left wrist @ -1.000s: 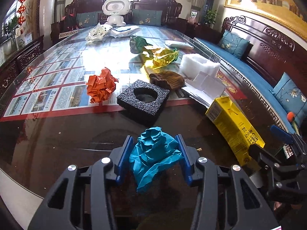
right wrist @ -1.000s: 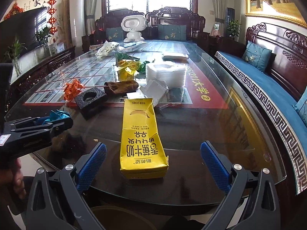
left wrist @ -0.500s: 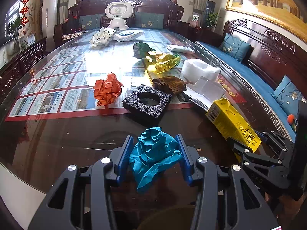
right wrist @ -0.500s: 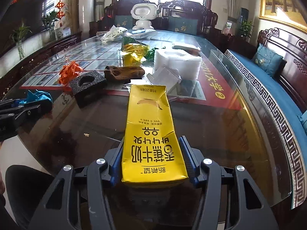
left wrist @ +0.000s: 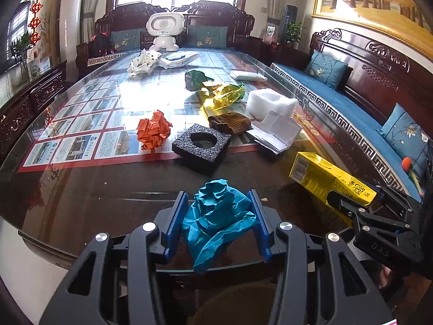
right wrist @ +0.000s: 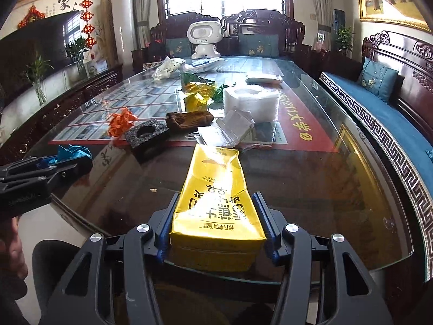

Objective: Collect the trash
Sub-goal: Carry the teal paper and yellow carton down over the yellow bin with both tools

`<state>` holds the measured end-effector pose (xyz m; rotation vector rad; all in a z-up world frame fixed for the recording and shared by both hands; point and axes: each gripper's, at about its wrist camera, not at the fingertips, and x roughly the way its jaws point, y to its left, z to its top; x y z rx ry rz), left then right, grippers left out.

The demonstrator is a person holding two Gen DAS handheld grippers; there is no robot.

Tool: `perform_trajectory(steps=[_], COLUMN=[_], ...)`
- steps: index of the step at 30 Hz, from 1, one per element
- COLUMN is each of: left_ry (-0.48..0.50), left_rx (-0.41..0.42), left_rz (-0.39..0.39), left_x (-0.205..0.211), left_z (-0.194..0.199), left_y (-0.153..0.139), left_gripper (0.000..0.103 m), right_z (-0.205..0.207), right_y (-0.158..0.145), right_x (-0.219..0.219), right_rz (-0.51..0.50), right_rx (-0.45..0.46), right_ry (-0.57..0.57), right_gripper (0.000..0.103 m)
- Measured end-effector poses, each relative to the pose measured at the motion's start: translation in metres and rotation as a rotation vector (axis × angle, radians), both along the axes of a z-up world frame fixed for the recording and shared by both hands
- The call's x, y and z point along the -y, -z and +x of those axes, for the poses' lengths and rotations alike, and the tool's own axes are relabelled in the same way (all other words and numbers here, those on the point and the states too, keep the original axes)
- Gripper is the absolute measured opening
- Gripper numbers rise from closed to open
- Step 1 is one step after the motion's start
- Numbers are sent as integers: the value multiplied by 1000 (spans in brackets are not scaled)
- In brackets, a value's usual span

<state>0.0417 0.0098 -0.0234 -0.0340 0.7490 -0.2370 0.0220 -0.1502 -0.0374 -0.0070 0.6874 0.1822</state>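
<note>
the left gripper (left wrist: 220,216) has its blue-padded jaws drawn partway in and pressed against both sides of a crumpled ball of teal paper (left wrist: 216,216), which it holds just above the near edge of the dark glass-topped table (left wrist: 94,189). the right gripper (right wrist: 216,224) has just been closing its jaws, and they now clamp the near end of a long yellow milk carton with printed characters (right wrist: 213,197); the carton's far end points out over the table toward the middle of the clutter. from the left wrist view the same carton (left wrist: 330,181) sticks out of the right gripper (left wrist: 360,203) at the table's right edge. more rubbish lies on the glass well beyond both grippers: a crumpled orange paper ball (left wrist: 153,130), beside it a square black foam block with a round hole (left wrist: 201,146), a brown knitted glove (left wrist: 230,123) just behind that block, a sheet of yellow cellophane (left wrist: 224,97), white foam packaging (left wrist: 270,104) and folded white papers (left wrist: 276,132).
</note>
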Motion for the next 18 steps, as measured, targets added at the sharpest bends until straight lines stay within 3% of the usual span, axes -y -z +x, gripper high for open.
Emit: perform_trajectory(steps=[8,18], left_ry=[26,97], left_rx=[23,18], left_rz=[7,20], left_x=[4,13], left_z=[-36,-94], left_y=[-8,4], left_gripper=[46,46], right_z=[-35,-119], right_y=[-20,-32], right_x=[3,-12], right_rz=[58,53], right_rx=[40,75], right_ry=[-16,-107], right_gripper=[51,51])
